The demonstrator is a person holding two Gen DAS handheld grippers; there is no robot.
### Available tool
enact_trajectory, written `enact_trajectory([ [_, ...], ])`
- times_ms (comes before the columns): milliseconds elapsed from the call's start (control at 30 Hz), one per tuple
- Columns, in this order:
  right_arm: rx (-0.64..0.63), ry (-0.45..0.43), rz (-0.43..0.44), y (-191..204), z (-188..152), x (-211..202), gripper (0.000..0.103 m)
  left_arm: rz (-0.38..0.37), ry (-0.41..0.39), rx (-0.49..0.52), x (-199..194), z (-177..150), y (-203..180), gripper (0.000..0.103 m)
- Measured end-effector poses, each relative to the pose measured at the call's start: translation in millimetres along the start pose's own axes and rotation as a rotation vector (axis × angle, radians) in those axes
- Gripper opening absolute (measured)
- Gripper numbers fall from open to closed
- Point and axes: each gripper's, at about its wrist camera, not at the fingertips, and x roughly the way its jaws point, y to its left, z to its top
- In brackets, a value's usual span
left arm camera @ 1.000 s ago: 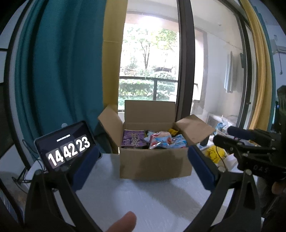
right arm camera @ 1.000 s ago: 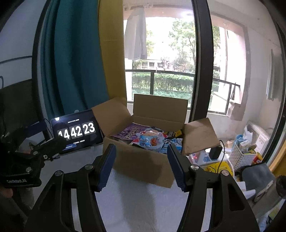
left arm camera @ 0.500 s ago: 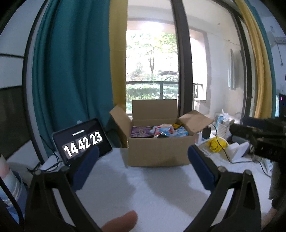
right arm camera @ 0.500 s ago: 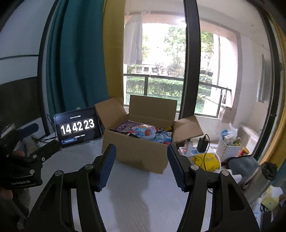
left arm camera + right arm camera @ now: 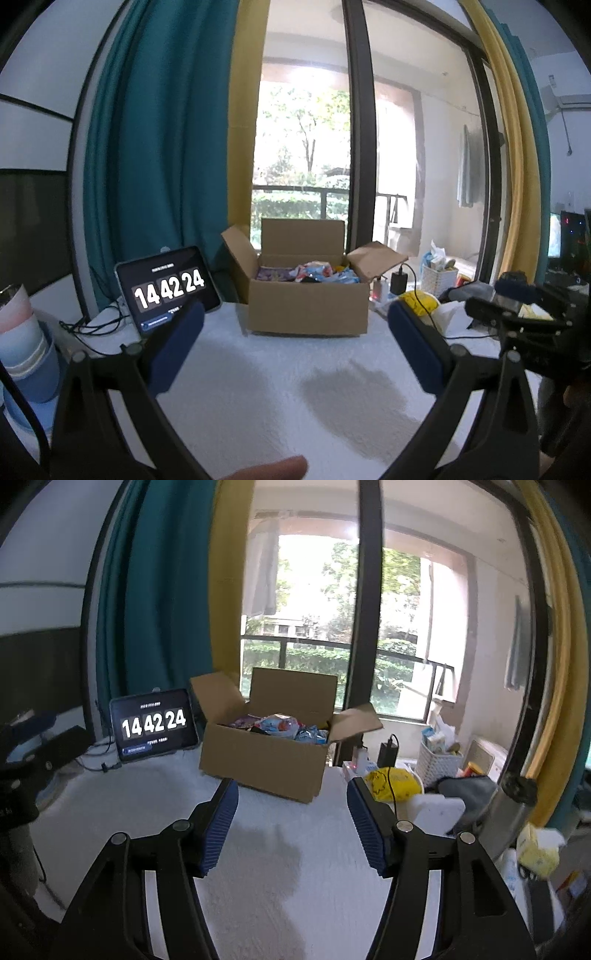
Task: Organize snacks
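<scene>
Left wrist view: tablet (image 5: 168, 288) mid-left, box (image 5: 308, 306) centre with snacks (image 5: 317, 273) piled inside, charger (image 5: 399, 282) just right of it. Left gripper (image 5: 295, 343) released, empty. Right gripper (image 5: 291, 827) spreading wider, nothing between its blue pads (image 5: 221, 823). Both well short of box. Risk: open flaps (image 5: 240, 247) snag a reaching gripper, shoving the light box across the white tabletop (image 5: 280, 384).
</scene>
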Motion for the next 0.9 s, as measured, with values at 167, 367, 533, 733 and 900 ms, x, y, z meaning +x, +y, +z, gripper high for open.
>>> enact_trajectory([
  [167,0.030,-0.020,0.014,-4.0,-4.6,-8.1,0.067,0.004,-0.028,0.012,-6.1,2.5,-0.2,0.101],
  [367,0.042,-0.026,0.007,-4.8,-0.2,-5.7,0.068,-0.011,-0.009,0.012,-4.1,0.8,0.9,0.101],
  [533,0.045,-0.025,0.008,-4.2,0.8,-5.3,0.068,-0.011,-0.003,0.007,-4.9,0.1,2.6,0.101],
  [733,0.042,-0.026,0.005,-3.3,1.3,-5.4,0.068,-0.024,0.004,0.011,-5.8,-0.6,0.5,0.101],
  [900,0.043,-0.025,-0.002,-5.0,1.1,-5.2,0.068,-0.026,0.011,0.008,-4.1,-1.3,0.5,0.101],
])
